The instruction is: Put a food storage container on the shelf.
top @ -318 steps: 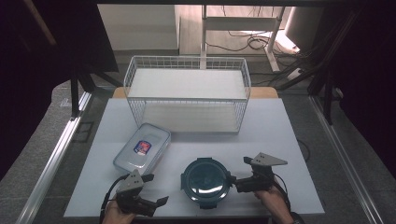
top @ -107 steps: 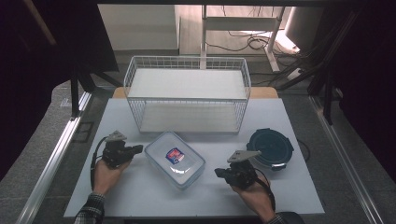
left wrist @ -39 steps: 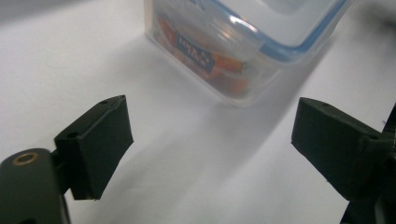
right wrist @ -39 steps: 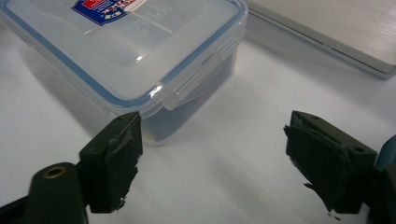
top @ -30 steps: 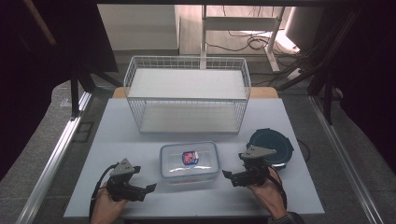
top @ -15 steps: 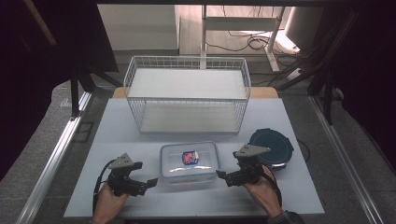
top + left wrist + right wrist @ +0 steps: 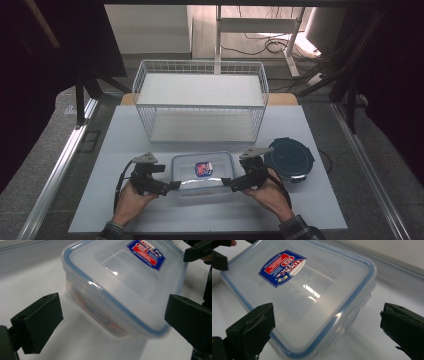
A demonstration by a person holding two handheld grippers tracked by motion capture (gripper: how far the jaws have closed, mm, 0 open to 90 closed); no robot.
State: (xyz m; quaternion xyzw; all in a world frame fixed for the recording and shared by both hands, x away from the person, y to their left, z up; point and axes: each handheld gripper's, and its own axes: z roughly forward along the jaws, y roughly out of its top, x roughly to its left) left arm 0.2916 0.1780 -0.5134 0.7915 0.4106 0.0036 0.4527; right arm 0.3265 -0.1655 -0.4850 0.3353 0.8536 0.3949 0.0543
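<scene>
A clear plastic box [image 7: 202,170] with a blue-rimmed lid lies on the white tabletop [image 7: 320,200], in front of the wire basket [image 7: 200,102]. The left gripper [image 7: 172,186] and right gripper [image 7: 226,182] flank its near corners, both with jaws apart; the right's have just been opening, the box corner between them unclamped. Whether any pad touches the box is hard to make out. A dark round lid [image 7: 290,159] lies right of the box, partly hidden by the right gripper.

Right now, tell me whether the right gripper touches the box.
Apart. In the right gripper view the right gripper stands open, bare table showing between each finger and the box.
</scene>
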